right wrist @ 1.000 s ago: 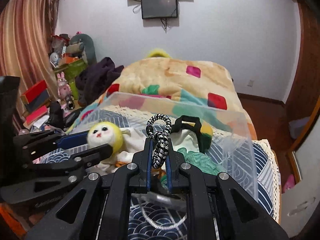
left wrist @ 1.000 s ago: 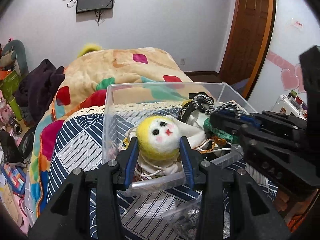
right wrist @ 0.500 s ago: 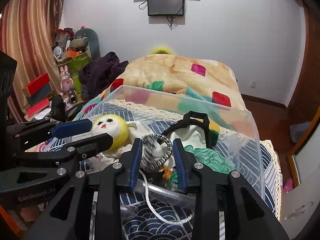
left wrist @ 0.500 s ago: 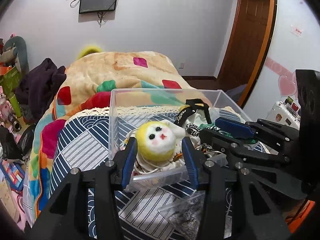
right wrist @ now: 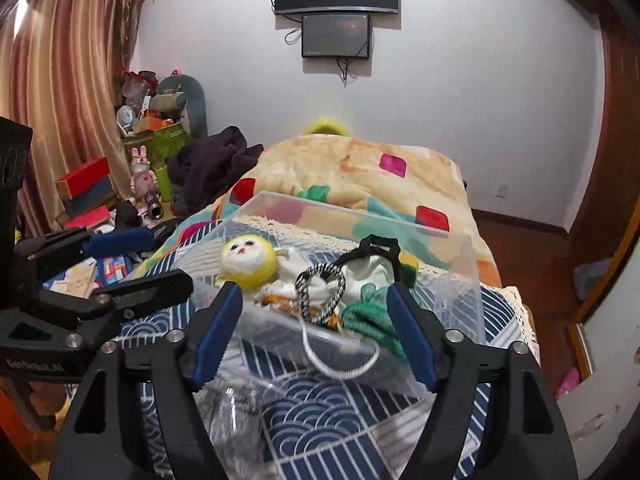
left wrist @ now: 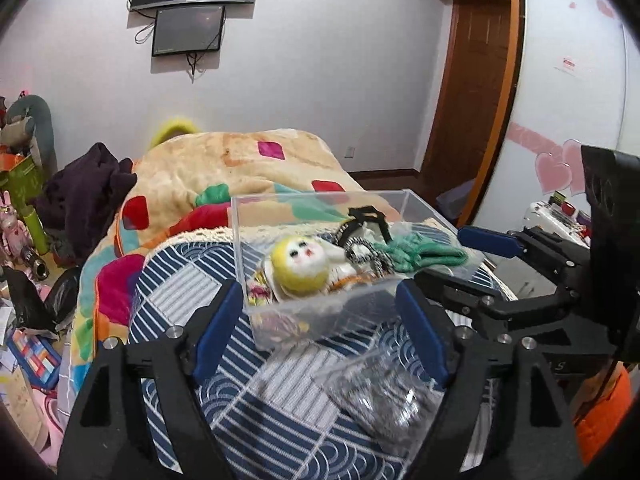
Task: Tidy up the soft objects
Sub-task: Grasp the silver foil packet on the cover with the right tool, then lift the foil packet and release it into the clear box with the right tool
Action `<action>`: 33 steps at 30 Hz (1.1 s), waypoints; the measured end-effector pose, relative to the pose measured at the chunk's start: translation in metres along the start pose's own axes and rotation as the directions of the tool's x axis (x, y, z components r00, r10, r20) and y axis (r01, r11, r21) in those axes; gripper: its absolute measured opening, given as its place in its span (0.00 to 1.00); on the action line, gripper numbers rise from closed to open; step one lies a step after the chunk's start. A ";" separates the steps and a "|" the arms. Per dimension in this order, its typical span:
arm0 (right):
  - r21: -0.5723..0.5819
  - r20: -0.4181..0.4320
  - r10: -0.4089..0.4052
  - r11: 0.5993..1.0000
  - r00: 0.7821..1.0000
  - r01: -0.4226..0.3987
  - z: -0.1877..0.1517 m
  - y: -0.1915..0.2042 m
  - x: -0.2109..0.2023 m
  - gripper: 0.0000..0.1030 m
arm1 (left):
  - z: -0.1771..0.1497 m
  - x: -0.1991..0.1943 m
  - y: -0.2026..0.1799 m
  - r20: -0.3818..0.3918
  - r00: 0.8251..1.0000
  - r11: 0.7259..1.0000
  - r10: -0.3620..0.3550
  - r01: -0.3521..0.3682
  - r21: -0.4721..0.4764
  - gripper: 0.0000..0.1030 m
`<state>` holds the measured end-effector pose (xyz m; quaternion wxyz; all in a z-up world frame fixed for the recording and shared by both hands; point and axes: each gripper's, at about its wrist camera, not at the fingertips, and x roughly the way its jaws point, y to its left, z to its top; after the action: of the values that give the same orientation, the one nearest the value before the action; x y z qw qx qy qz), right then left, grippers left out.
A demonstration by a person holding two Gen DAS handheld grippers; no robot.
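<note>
Left tool: jaws spread wide, holding nothing, positioned just short of the clear plastic bin. Right tool: likewise spread wide and empty-handed, facing the same bin's near wall. The bin stands on the bed's blue patterned cover. Contents: yellow-headed doll at the left side, black-and-white braided cord in the middle (its white tail hangs over the near rim), green knit piece to the right.

Wall screens, patterned blanket, curtain, wooden door.
</note>
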<state>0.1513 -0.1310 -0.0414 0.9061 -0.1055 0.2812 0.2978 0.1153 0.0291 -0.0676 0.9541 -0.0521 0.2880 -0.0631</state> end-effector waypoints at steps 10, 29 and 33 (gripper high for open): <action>0.020 -0.096 0.109 0.994 0.989 -0.108 -0.038 0.023 0.007 0.72 | -0.036 -0.008 0.012 -0.065 0.998 0.998 -0.011 0.007 -0.064 0.78; -0.018 -0.182 0.160 0.986 0.970 -0.166 -0.055 0.037 0.026 0.22 | -0.042 -0.017 0.013 -0.018 0.999 0.998 0.049 -0.050 -0.041 0.78; -0.016 -0.111 0.128 0.991 0.985 -0.131 -0.042 0.028 0.009 0.22 | -0.028 -0.021 0.010 0.035 0.998 0.998 0.050 -0.048 -0.045 0.78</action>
<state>0.1217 -0.1198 -0.0819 0.8667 -0.1136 0.3334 0.3531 0.0830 0.0403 -0.0811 0.9590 -0.0672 0.2734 -0.0324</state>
